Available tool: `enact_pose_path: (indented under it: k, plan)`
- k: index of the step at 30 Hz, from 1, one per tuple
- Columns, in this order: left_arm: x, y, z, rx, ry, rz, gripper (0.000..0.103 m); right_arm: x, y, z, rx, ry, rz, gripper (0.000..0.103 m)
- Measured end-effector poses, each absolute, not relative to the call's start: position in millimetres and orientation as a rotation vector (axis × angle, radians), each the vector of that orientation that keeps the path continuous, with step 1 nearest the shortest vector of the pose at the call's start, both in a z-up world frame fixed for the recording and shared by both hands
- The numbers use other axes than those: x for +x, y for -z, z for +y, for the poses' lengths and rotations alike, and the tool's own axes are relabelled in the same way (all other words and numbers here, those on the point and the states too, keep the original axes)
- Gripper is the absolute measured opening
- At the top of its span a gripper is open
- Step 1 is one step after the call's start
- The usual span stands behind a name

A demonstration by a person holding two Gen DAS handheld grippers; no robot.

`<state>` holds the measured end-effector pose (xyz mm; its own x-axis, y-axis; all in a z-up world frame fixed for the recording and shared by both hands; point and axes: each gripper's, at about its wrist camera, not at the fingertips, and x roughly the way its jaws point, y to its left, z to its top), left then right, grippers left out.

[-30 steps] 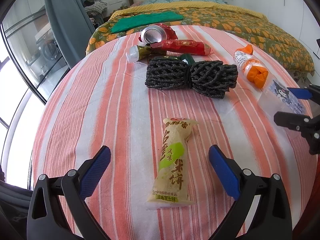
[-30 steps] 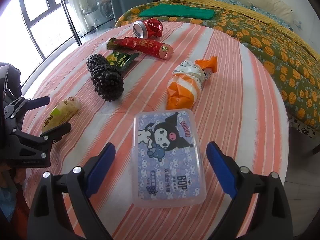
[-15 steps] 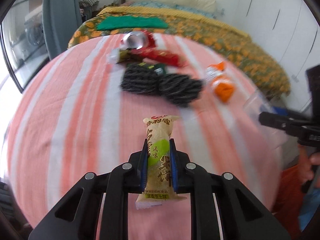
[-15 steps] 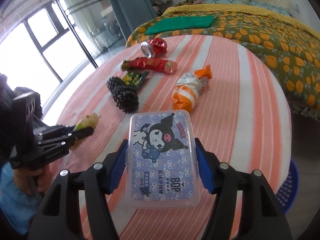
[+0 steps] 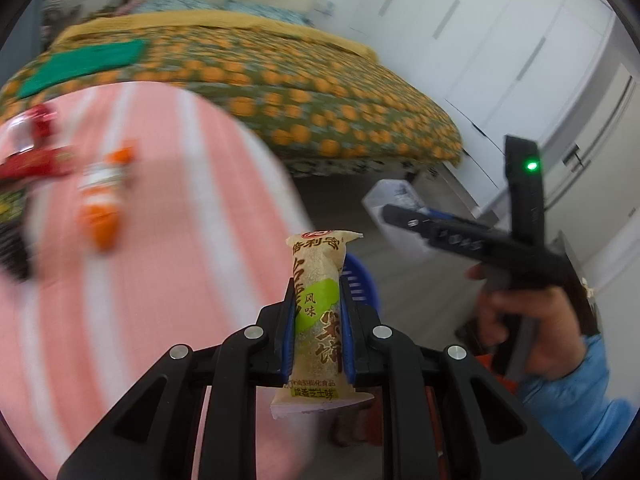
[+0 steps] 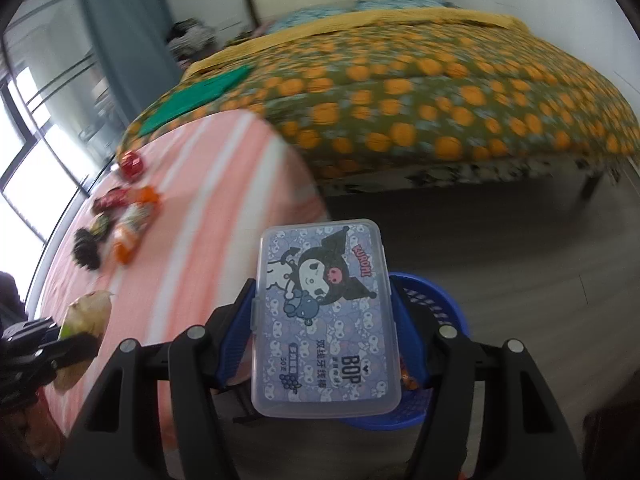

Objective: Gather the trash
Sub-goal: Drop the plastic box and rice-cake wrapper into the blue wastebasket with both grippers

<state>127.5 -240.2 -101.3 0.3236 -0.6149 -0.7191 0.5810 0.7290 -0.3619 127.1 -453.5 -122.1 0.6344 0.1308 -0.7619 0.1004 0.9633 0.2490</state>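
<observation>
My left gripper (image 5: 317, 304) is shut on a yellow-green snack packet (image 5: 318, 312), held in the air past the table's right edge. My right gripper (image 6: 325, 316) is shut on a clear plastic box with a cartoon label (image 6: 325, 320), held above a blue plastic basket (image 6: 436, 360) on the floor. The basket also shows behind the packet in the left wrist view (image 5: 360, 280). The right gripper with its box (image 5: 392, 200) appears at the right of the left wrist view. The left gripper and packet (image 6: 80, 316) show at the lower left of the right wrist view.
The round table with a pink striped cloth (image 5: 160, 220) still holds an orange-white wrapper (image 5: 102, 196), a red wrapper (image 5: 32, 160), a red can (image 6: 130, 164) and a black net bundle (image 6: 85, 250). A bed with an orange-patterned cover (image 6: 420, 92) stands behind. White wardrobe doors (image 5: 500, 40) are at right.
Both grippers closed on their items, lifted them off the table and swung right, off the table edge toward the blue basket on the floor.
</observation>
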Motion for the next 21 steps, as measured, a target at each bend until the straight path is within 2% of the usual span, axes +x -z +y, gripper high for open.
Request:
enact_pose_path:
  k: [7,14,15,16,18,21]
  plan:
    - [151,135,-332,0.007,0.808,1.046,0.019,126,161,-520,0.484,0.040,0.913,0.062]
    - [170,166,-375,0.034,0.788,1.075,0.019,125,180,-555,0.639,0.050,0.910,0.063]
    - [171,169,-377,0.039,0.782,1.072,0.025,126,184,-558,0.668,0.048,0.910,0.066]
    - [173,170,-382,0.043,0.778,1.069,0.038,127,187,-562,0.697,0.045,0.907,0.074]
    - [176,174,-387,0.039,0.771,1.056,0.049,128,191,-568,0.749,0.045,0.897,0.076]
    - [178,171,-387,0.025,0.764,1.045,0.056,125,190,-573,0.780,0.052,0.887,0.076]
